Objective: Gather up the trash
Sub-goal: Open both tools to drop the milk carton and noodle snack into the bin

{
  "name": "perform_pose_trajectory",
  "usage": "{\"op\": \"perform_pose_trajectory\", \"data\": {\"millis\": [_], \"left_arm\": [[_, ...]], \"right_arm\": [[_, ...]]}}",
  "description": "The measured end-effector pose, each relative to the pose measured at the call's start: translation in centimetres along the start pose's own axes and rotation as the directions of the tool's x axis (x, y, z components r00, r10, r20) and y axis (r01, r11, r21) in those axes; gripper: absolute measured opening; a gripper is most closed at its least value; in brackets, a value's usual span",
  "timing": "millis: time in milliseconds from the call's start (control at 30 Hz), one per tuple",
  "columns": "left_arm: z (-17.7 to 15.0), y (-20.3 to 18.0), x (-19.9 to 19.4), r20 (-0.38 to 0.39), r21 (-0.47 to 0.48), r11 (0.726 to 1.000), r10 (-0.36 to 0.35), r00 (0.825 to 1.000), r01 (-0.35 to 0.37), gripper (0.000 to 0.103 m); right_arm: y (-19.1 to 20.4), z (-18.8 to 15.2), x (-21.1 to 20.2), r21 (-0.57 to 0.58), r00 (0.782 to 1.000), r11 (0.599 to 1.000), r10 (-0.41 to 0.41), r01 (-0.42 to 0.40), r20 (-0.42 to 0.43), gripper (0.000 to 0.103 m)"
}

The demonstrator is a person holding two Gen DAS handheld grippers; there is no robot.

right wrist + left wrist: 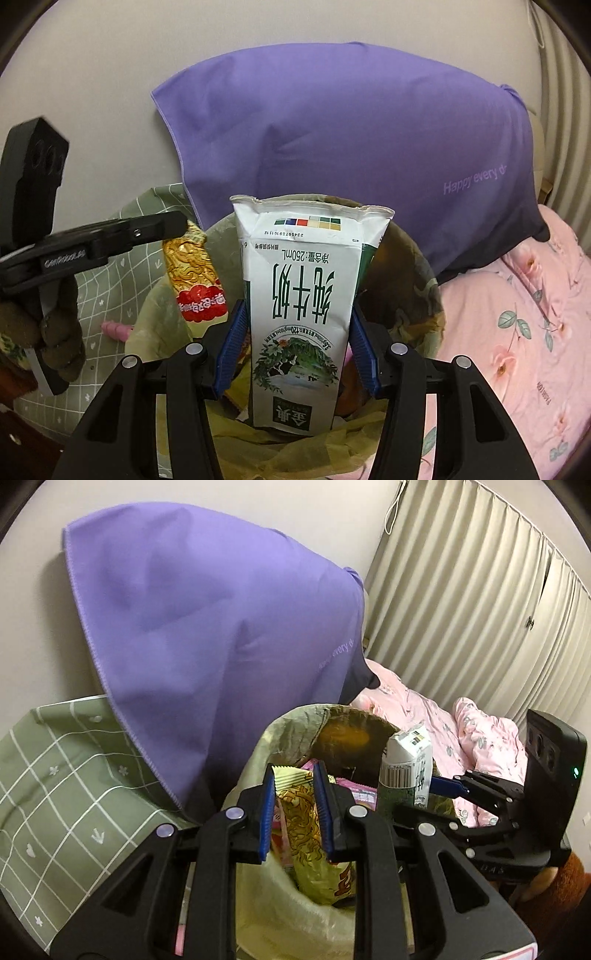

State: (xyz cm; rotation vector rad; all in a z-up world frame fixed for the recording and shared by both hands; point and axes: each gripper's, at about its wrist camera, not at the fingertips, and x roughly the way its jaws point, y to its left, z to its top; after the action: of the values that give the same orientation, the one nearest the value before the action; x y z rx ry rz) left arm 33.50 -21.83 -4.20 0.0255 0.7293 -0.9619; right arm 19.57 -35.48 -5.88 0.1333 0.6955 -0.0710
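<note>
My left gripper [295,808] is shut on a yellow snack wrapper [303,834] and holds it over the open trash bin [280,723] lined with a yellowish bag. The wrapper also shows in the right wrist view [192,273], held by the left gripper [173,225]. My right gripper [297,350] is shut on a white and green milk carton [299,295], upside down, above the same bin [424,280]. The carton shows in the left wrist view [406,764], gripped by the right gripper [443,786].
A purple pillow [221,627] leans on the wall behind the bin. A green checked cloth [55,775] lies to the left, a pink flowered quilt [517,332] to the right. Beige curtains [480,609] hang at the far right. More wrappers lie inside the bin.
</note>
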Motion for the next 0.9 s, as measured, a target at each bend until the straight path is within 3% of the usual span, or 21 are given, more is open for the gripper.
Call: {"op": "perform_pose_trajectory", "data": {"millis": [567, 600, 667, 800, 900], "left_arm": [[2.0, 0.2, 4.1, -0.097, 0.038, 0.999, -0.035, 0.995, 0.039, 0.021], [2.1, 0.4, 4.1, -0.099, 0.028, 0.999, -0.043, 0.994, 0.046, 0.023], [2.3, 0.9, 3.7, -0.108, -0.016, 0.998, -0.062, 0.992, 0.061, 0.041], [2.4, 1.4, 1.3, -0.053, -0.065, 0.996, -0.059, 0.997, 0.055, 0.046], [1.7, 1.4, -1.8, 0.000, -0.084, 0.996, -0.022, 1.000, 0.022, 0.057]], "right_arm": [[-0.8, 0.4, 1.2, -0.013, 1.000, 1.000, -0.013, 0.013, -0.018, 0.049], [-0.8, 0.5, 1.2, -0.013, 1.000, 1.000, -0.013, 0.013, -0.020, 0.049], [-0.7, 0.5, 1.3, -0.015, 0.999, 1.000, -0.021, 0.020, -0.028, 0.049], [-0.8, 0.6, 1.3, -0.003, 0.999, 0.999, -0.033, 0.033, -0.027, 0.051], [-0.7, 0.7, 0.6, 0.007, 0.999, 0.999, -0.043, 0.044, -0.006, 0.055]]}}
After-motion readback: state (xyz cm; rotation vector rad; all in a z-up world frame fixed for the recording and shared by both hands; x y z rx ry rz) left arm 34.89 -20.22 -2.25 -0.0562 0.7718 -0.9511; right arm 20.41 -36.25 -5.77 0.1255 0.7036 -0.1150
